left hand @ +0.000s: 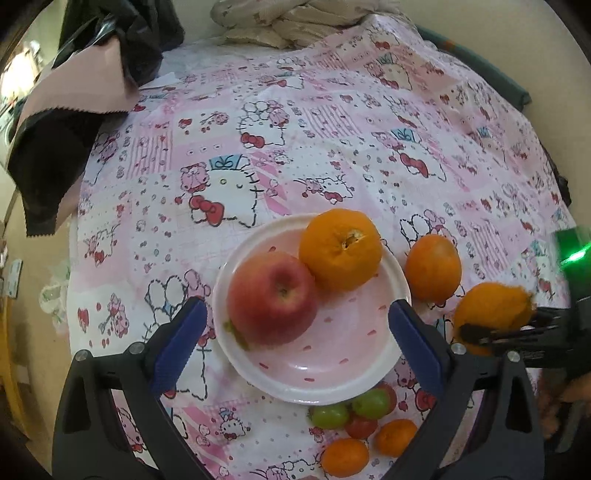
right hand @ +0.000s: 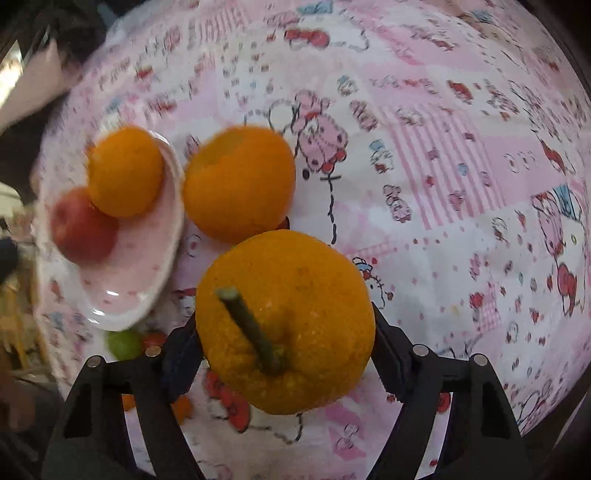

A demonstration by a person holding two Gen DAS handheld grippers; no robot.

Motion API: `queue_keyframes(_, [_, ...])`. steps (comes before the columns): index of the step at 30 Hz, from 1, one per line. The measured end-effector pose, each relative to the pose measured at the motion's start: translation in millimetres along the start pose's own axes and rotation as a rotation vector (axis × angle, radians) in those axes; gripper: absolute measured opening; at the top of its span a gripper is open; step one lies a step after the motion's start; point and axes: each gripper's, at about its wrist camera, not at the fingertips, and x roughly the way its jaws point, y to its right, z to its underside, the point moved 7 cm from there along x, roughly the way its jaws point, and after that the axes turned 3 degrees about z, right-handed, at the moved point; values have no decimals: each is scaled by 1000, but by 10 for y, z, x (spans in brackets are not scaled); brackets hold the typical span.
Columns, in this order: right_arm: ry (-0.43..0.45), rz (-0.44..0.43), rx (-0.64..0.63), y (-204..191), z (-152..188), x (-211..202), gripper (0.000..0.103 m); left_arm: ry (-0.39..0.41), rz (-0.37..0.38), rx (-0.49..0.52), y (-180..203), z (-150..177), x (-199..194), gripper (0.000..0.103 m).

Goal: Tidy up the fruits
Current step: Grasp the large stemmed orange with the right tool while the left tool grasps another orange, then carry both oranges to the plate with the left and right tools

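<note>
A pink-and-white plate [left hand: 332, 369] holds a red apple [left hand: 271, 297] and an orange [left hand: 340, 249]. My left gripper [left hand: 295, 332] is open above the plate, one finger on each side of it. Another orange [left hand: 432, 267] lies on the cloth just right of the plate. My right gripper [right hand: 284, 332] is shut on a stemmed orange [right hand: 284, 321], which also shows at the right of the left wrist view [left hand: 491, 310]. The right wrist view also shows the plate [right hand: 125, 280], its apple [right hand: 81, 225] and orange [right hand: 125, 171], and the loose orange [right hand: 238, 182].
Near the plate's front edge lie green grapes [left hand: 328, 415], a small red fruit [left hand: 360, 426] and two small oranges [left hand: 395, 437]. A black and pink bag [left hand: 74, 92] sits at the far left. A bundled cloth [left hand: 295, 22] lies at the back.
</note>
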Motion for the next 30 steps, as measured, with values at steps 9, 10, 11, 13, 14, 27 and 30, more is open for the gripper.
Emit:
queue_keyframes(9, [104, -40, 209, 565, 46, -429, 81, -118, 45, 109, 703, -54, 402, 97])
queue_keyframes(10, [111, -47, 230, 606, 40, -435, 81, -141, 56, 121, 811, -41, 466, 95])
queue_keyframes(11, [117, -58, 256, 666, 32, -443, 81, -164, 64, 137, 927, -22, 531, 93])
queue_keyframes(13, [128, -71, 297, 740, -13, -459, 81, -187, 67, 166, 1083, 12, 608, 93])
queue_keyframes(14, [135, -78, 314, 780, -37, -474, 81, -197, 62, 188, 1181, 28, 660, 93])
queue_keyframes(27, [181, -181, 424, 920, -152, -616, 81, -261, 1, 305, 1760, -102, 1310, 92])
queue_keyframes(30, [175, -187, 426, 921, -165, -595, 81, -285, -37, 325, 1777, -125, 1452, 73])
